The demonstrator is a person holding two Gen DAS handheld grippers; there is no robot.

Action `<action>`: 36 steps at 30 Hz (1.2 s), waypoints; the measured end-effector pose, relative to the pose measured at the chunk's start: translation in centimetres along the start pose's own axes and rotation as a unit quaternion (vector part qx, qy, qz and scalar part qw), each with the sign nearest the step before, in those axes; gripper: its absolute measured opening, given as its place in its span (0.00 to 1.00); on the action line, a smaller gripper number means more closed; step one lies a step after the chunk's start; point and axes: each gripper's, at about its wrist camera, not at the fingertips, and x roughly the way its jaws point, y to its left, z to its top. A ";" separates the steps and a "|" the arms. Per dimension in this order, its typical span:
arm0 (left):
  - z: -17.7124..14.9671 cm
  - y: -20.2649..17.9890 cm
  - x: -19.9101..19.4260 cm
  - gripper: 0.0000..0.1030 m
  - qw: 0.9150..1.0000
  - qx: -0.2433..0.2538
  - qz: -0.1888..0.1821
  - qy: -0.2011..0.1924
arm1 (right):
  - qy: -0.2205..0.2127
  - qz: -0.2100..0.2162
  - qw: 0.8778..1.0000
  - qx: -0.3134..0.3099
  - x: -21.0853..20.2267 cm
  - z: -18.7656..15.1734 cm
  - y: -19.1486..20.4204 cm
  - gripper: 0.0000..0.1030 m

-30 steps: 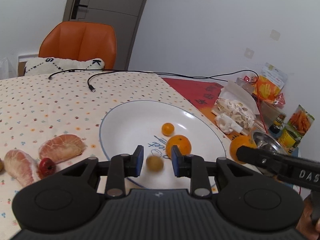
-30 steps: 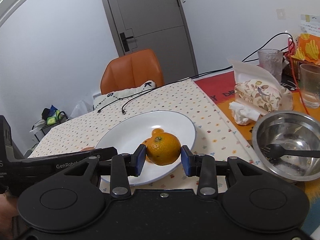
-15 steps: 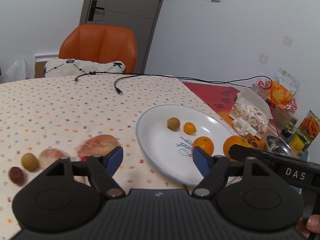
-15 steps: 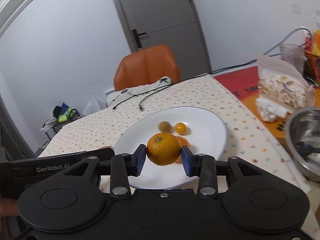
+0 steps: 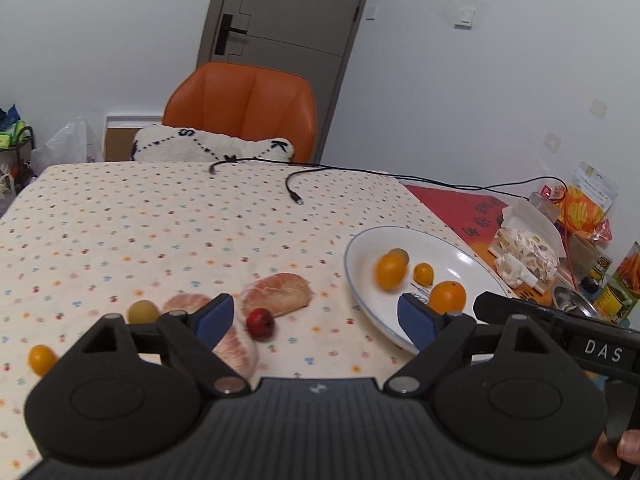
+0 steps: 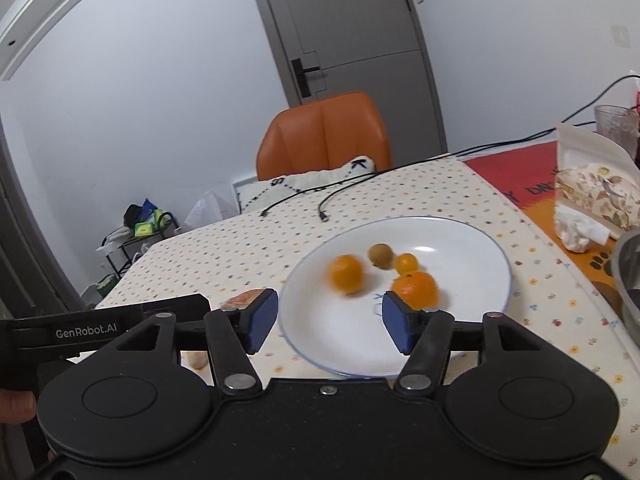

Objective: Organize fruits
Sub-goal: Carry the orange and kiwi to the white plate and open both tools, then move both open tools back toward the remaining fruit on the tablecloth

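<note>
Both grippers' jaws wide, empty; dotted tablecloth point(image 5: 160, 220), white plate point(image 6: 460, 240), orange chair point(image 5: 240, 108), grey door point(image 6: 360, 32).

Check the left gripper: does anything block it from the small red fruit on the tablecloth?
Nothing visible does. The left gripper is open, and the small red fruit lies exposed between its jaws, just beside two peeled pomelo segments, on the spotted tablecloth.

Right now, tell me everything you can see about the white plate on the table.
The round white plate is shallow and glossy, ceramic by its look, with a thin blue rim line and a small blue print at its centre. It lies flat on the dotted tablecloth. Four fruits lie on it: two oranges, one blurred, a small orange fruit and a small brown one.
</note>
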 end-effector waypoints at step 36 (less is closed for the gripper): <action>-0.5 11.4 -9.9 0.86 0.989 -0.065 0.125 -0.045 | 0.021 0.129 0.990 -0.045 2.5 -0.6 10.5 0.78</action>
